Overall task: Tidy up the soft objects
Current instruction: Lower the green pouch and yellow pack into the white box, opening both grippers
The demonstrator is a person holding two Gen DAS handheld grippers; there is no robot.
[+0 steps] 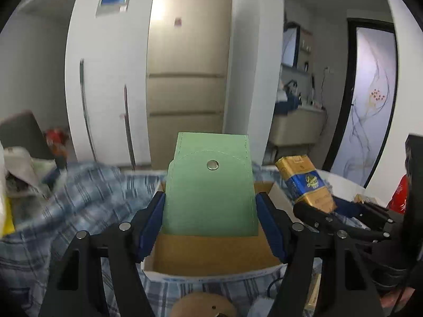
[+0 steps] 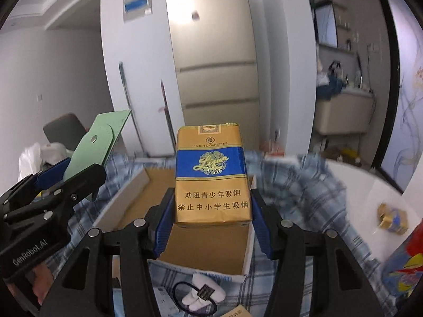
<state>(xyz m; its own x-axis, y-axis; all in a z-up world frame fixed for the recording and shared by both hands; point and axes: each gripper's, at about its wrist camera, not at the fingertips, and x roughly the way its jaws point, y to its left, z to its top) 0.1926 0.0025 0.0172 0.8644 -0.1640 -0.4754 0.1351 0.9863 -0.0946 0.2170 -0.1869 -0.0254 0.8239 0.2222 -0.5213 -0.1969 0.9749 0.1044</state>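
**Both grippers hold items above an open cardboard box**

In the left wrist view, the left gripper [image 1: 210,206] fills the lower half of the frame, its blue-padded jaws pinching a flat green pouch with a rounded flap and a metal snap button [image 1: 210,195] by its two side edges. The pouch stands upright at the centre of the frame, directly over an open brown cardboard box with a white outer wall [image 1: 211,253]. The box sits on a blue-and-white plaid cloth [image 1: 87,192] that spreads across the lower left and bunches up behind the box.

At the right of that same view, the right gripper [image 1: 341,211] reaches in from the edge, gripping a gold-and-blue soft cigarette pack [image 1: 306,179], which tilts slightly.

In the right wrist view, the cigarette pack [image 2: 211,177] stands upright at the centre of the frame, clamped at its lower sides between the right gripper's [image 2: 211,211] blue pads. The box [image 2: 211,240] lies open below and behind it, its interior bare. The left gripper [image 2: 60,174] enters from the left edge, with the green pouch [image 2: 97,142] rising diagonally from it toward the upper left.

At the bottom of that frame, just in front of the box's near wall, a dark hair tie with a small charm [image 2: 195,298] lies around a white soft object [image 2: 206,290] on the cloth [image 2: 304,185]. A second small gold-and-blue pack [image 2: 392,218] rests on a white tabletop [image 2: 370,185] at the right, well apart from the box.
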